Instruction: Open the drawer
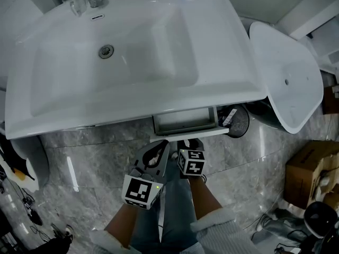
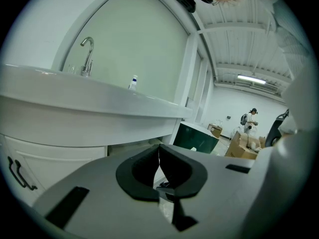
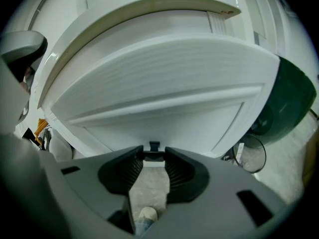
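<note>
While the left gripper [image 2: 159, 156] hangs closed, the right gripper [image 3: 153, 159] clamps the handle [image 3: 154, 147] of the part-open drawer [image 1: 186, 133].

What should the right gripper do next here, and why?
Probably pull the drawer straight out further, toward the person. The right gripper has its jaws closed on the dark handle, and the head view shows the drawer only partly out from under the sink. The left gripper is shut and empty, so it likely plays no part.
</note>
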Available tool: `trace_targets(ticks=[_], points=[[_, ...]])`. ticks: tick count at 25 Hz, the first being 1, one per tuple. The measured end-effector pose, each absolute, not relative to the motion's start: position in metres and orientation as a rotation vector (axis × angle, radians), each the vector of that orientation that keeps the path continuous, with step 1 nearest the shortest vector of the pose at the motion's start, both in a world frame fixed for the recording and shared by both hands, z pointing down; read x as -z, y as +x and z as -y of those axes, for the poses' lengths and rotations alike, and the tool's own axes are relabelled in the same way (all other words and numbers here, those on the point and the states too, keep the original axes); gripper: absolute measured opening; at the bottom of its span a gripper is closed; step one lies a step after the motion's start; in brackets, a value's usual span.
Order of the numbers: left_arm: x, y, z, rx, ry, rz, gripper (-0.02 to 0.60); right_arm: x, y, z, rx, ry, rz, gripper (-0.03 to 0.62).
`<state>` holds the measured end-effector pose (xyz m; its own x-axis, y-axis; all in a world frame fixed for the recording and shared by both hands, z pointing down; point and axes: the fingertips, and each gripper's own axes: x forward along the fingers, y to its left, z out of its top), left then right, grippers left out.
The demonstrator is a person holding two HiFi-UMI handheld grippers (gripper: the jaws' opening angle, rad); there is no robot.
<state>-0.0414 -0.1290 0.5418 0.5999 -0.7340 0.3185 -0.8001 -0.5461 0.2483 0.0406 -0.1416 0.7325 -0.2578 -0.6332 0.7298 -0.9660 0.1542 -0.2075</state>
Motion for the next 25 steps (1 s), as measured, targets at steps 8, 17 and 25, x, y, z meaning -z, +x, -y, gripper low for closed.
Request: trace_targets(ticks=[8, 17, 25], points=[[-0.542, -0.041, 0.131, -0.237, 2.456, 1.236, 0.017, -0.734, 0.042, 0.134, -0.917, 1.519, 1.944, 0.141], [-0.539, -0.043, 0.135, -0.241, 2.464, 1.234, 0.017, -0.737, 0.042, 0.133, -0.891, 1.516, 1.958, 0.146], [-0.538, -0.041, 0.132, -0.254, 2.474, 1.230, 0.017, -0.736, 0.044, 0.128, -0.901, 1.510, 1.975, 0.150]])
